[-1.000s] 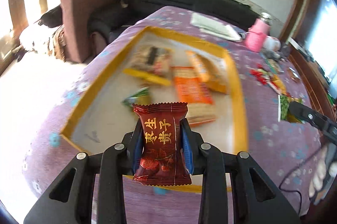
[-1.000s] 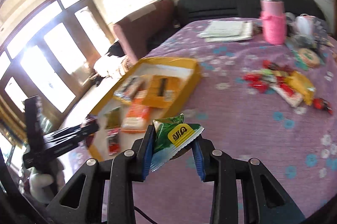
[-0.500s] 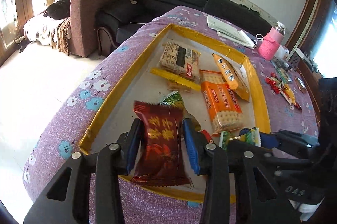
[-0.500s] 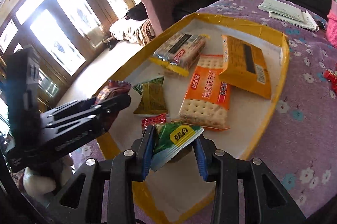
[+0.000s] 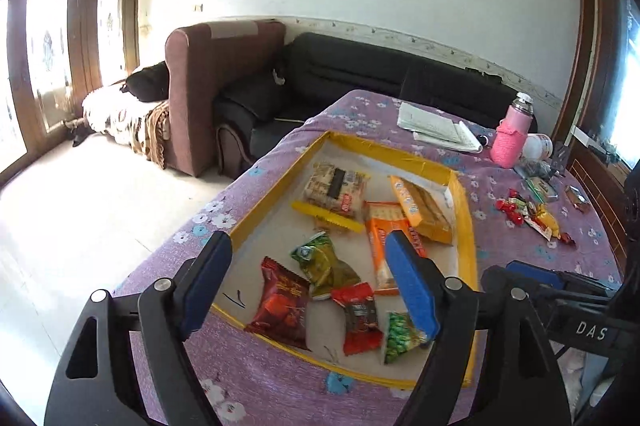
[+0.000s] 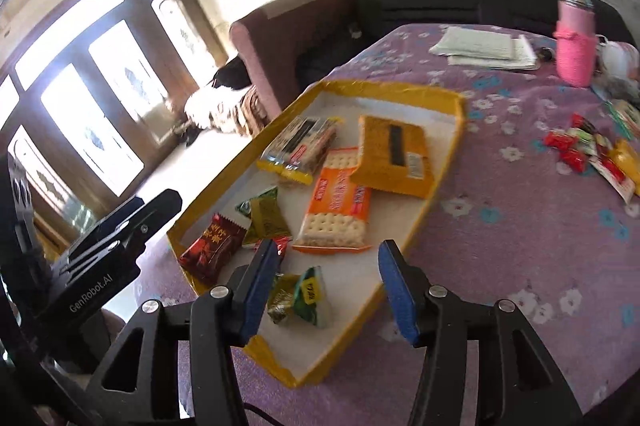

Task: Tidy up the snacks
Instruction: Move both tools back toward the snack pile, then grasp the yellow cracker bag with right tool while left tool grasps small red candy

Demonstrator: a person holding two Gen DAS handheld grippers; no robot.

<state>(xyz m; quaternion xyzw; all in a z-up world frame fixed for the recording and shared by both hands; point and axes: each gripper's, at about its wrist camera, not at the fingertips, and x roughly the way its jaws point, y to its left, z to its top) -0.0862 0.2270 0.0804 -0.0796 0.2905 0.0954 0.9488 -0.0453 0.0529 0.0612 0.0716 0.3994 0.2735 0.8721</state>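
Both grippers hover over the near end of a shallow yellow-rimmed tray (image 5: 392, 150) (image 6: 380, 87) on the purple cloth. My left gripper (image 5: 308, 256) has its jaws opening wide with nothing held. The dark red packet (image 5: 280, 306) (image 6: 212, 242) lies flat in the tray's near corner below it. My right gripper (image 6: 326, 254) is opening too. The green packet (image 6: 304, 296) (image 5: 400, 336) rests on the tray floor beneath it, close to its left finger but not gripped. The left gripper's body (image 6: 120, 226) shows at the left in the right wrist view.
The tray also holds a small red packet (image 5: 360, 318), an olive packet (image 5: 324, 264), an orange cracker pack (image 6: 336, 202), a yellow pack (image 6: 394, 154) and a biscuit pack (image 5: 334, 188). Loose snacks (image 6: 592, 150), a pink bottle (image 6: 574, 42) and papers (image 6: 480, 46) lie to the right.
Both grippers came over the tray, opened and let go. The dark red packet and the green packet now lie in the tray. The left gripper has lifted back.
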